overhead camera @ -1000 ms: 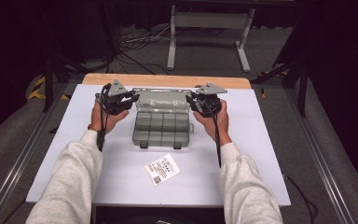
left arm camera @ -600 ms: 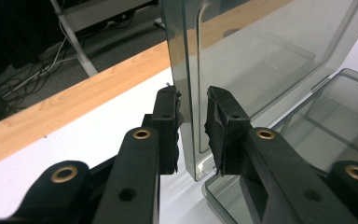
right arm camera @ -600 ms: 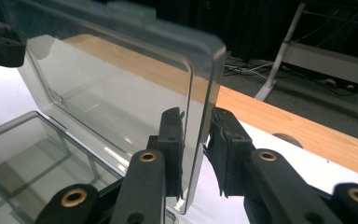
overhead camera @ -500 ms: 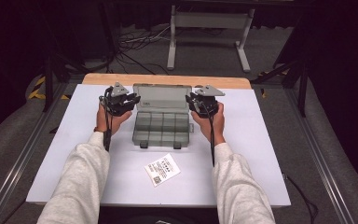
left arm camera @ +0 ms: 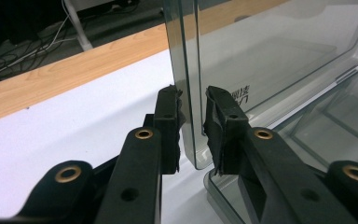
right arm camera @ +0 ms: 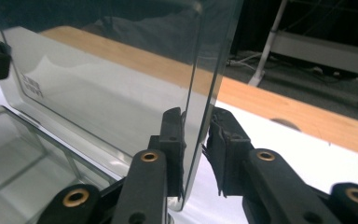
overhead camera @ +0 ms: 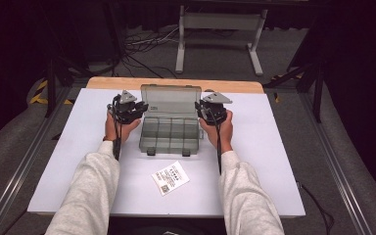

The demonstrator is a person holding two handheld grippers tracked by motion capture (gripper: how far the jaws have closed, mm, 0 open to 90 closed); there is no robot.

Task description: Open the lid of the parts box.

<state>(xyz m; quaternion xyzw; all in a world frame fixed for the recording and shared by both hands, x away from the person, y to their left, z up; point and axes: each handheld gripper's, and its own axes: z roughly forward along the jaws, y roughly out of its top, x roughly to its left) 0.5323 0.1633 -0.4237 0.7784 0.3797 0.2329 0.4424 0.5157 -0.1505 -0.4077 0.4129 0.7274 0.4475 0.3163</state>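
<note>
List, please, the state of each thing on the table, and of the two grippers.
Organizer box: open, compartments look empty.
Lid: raised, leaning back, its side edges between both grippers' jaws.
Left gripper: jaws around the lid's left edge; small gaps at the pads.
Right gripper: jaws around the lid's right edge; small gaps at the pads.
Card: flat on the table, printed side up.

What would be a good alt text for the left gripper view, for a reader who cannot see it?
The left hand-held gripper has its two black jaws on either side of the edge of a clear box lid, which stands upright. There is a small gap at each pad. Below to the right is the clear box; behind are a white table and its wooden edge.
</note>
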